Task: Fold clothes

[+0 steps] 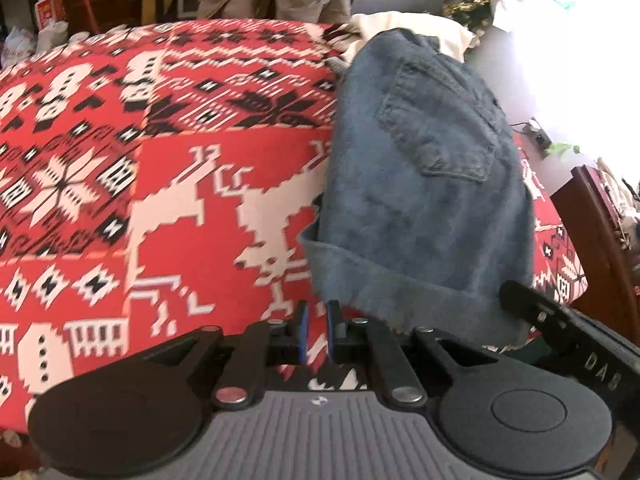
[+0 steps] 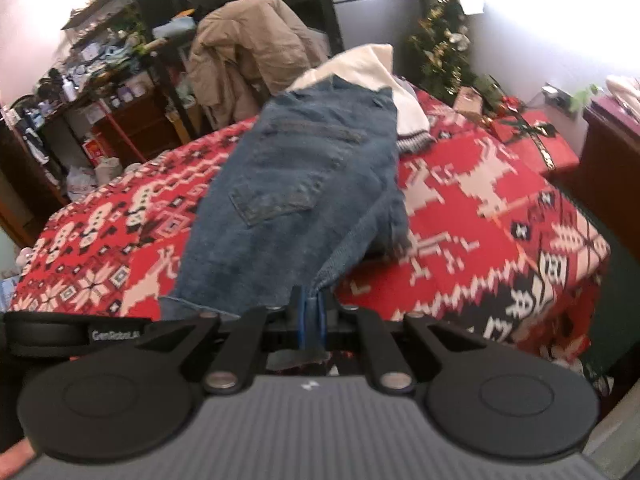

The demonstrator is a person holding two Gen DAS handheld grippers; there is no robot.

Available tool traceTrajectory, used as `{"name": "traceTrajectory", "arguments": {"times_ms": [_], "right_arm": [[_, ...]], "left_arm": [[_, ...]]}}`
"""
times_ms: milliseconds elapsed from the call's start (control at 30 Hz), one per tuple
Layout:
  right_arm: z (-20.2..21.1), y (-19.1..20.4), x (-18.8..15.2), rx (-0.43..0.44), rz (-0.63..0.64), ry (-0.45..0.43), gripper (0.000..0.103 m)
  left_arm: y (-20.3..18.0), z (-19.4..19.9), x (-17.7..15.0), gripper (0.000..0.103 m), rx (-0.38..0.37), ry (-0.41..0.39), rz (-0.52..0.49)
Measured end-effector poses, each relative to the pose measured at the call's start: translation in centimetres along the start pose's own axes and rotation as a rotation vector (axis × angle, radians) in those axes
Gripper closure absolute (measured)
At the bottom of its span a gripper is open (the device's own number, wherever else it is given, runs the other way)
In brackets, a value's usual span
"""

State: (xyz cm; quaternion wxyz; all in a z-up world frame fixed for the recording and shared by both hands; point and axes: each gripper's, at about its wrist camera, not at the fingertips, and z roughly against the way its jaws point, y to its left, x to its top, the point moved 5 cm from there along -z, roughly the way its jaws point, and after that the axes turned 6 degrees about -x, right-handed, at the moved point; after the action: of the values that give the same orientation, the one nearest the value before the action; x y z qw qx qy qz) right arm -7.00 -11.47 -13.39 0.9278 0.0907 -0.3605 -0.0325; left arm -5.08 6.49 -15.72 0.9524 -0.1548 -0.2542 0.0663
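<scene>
Denim shorts (image 2: 296,196), back pocket up, mid-frame; right gripper (image 2: 310,322) jaws pinch hem; left gripper (image 1: 318,330) jaws slightly apart, empty.

Our left wrist camera sits low behind the left gripper (image 1: 319,330), looking forward and down across the red patterned tablecloth (image 1: 208,208) at close range. Our right wrist view looks from behind the right gripper (image 2: 310,320), slightly higher, toward the cluttered shelves (image 2: 108,60). Both share the denim garment (image 1: 424,200) and tablecloth.
</scene>
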Motion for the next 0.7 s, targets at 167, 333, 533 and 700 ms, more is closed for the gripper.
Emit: {"name": "traceTrajectory", "arguments": {"times_ms": [167,333,533,700], "right_arm": [[0.6,-0.9,0.9,-0.010,-0.029,-0.025,0.076],[0.8,-3.3,2.8,-0.050,-0.046,-0.057,0.073],[1.9,-8.5,4.7,-0.146,-0.138,-0.107,0.072],[2.7,-13.0,5.4,-0.208,-0.208,-0.121,0.072]], "left_arm": [[0.1,2.1,-0.3,0.083,-0.031,-0.030,0.000],[-3.8,1.9,0.4,0.079,-0.110,-0.019,-0.078],[-10.4,-0.4,0.8,0.069,-0.101,-0.010,-0.253],[-13.5,-3.2,1.2,0.046,-0.022,0.005,-0.331]]}}
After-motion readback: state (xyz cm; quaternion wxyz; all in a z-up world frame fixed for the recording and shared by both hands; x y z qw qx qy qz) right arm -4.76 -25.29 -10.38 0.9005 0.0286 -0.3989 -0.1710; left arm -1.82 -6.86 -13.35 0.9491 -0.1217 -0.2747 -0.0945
